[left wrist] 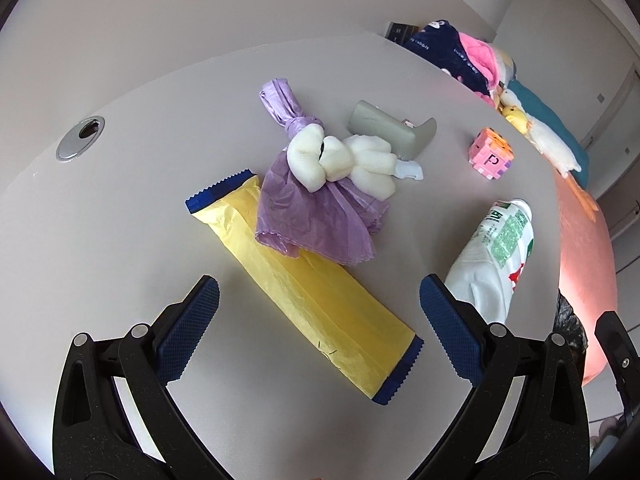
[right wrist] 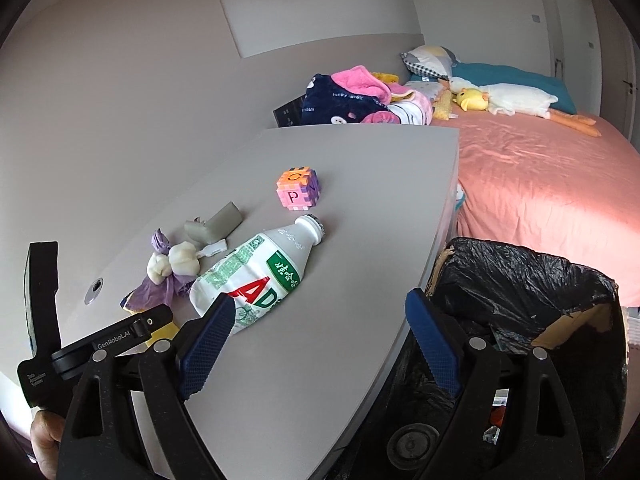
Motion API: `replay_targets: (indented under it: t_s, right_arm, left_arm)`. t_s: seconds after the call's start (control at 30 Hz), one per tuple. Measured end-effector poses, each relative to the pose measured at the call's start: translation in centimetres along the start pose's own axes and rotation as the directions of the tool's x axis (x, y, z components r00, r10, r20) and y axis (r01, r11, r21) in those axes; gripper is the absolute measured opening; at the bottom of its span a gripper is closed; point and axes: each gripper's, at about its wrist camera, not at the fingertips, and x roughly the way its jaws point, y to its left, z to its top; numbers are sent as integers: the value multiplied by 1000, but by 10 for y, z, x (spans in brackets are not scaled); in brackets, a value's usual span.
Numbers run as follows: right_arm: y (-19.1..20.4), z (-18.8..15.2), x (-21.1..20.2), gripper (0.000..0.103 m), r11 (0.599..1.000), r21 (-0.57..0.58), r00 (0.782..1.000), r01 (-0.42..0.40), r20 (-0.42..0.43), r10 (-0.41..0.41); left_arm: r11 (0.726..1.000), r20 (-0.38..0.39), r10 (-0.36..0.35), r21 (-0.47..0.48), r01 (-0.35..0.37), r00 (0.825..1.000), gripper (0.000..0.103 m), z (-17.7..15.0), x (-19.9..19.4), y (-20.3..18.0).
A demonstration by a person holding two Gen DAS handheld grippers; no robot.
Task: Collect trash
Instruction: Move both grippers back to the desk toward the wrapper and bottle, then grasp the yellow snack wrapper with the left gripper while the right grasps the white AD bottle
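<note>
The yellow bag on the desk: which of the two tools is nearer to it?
Left. The left tool hangs open right above the yellow bag, which lies between its fingers. The right tool is further off, open over the desk edge beside the white bottle and the bin.

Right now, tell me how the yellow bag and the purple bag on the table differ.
The yellow bag lies flat and folded into a long strip; the purple bag is knotted near one end and flares out crumpled below the knot. The yellow bag has dark blue serrated ends; the purple bag is one colour throughout. The purple bag overlaps the yellow bag and has white foam pieces on it; the yellow bag carries only that. Both are thin plastic, lying on the grey table.
</note>
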Motion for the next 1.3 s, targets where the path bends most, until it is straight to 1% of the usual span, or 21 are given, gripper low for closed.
replay_targets:
  t_s: [0.03,0.1,0.17,0.2,0.27,0.4,0.47,0.5,0.53,0.57,0.6,0.67,0.73,0.8,0.87,0.97,1.07,1.23,1.3]
  right_arm:
    - [2,0,1,87,1000,-2,1000,2,-1,-2]
    - [4,1,4,87,1000,-2,1000,5,-4,-5]
    - [6,2,7,87,1000,0,1000,4,-9,-4]
    - [8,3,9,87,1000,0,1000,4,-12,-4]
    - [12,3,14,87,1000,-1,1000,4,-19,-5]
    - [22,4,27,87,1000,7,999,-8,-50,8]
    - [28,4,32,87,1000,10,998,-10,-61,11]
    - [32,4,35,89,1000,11,998,-11,-66,12]
    - [35,5,38,91,1000,12,997,-10,-71,11]
    - [38,5,41,91,1000,14,997,-8,-72,9]
    - [41,5,43,92,1000,16,997,-7,-72,8]
    - [48,6,48,94,1000,24,997,-4,-75,6]
    - [55,7,54,99,999,31,996,19,-82,-17]
    - [61,8,61,99,998,33,995,45,-88,-42]
    - [66,9,70,100,996,39,992,76,-99,-72]
    - [69,12,84,100,993,56,988,103,-123,-96]
    - [74,15,97,100,987,47,979,156,-141,-148]
    - [77,15,113,100,980,35,969,195,-159,-187]
    - [77,15,117,100,979,41,968,197,-168,-188]
  left_arm:
    - [1000,-6,5,1,-5,1000,96,1,2,0]
    - [1000,-16,17,5,-17,1000,93,1,5,-1]
    - [999,-9,35,28,-35,999,85,3,6,-2]
    - [998,-6,42,36,-42,999,83,3,6,-2]
    - [997,3,56,47,-56,998,76,4,5,0]
    - [992,17,88,90,-89,996,68,4,7,2]
    - [989,24,94,111,-97,995,62,4,7,5]
    - [988,27,97,118,-100,995,60,4,6,7]
    - [987,31,98,124,-101,995,54,4,5,11]
    - [987,32,96,127,-100,995,50,5,5,14]
    - [988,31,89,126,-92,996,48,6,4,18]
    - [990,27,75,119,-78,997,37,7,2,25]
    - [992,18,56,113,-58,998,32,9,0,33]
    - [994,13,46,101,-47,999,28,10,-2,40]
    - [994,6,40,97,-40,999,22,13,-4,44]
    - [995,9,48,89,-48,999,20,17,-7,52]
    - [997,15,32,70,-33,999,19,21,-12,61]
    - [999,43,26,28,-27,999,19,28,-21,75]
    - [1000,52,24,15,-25,998,19,30,-24,79]
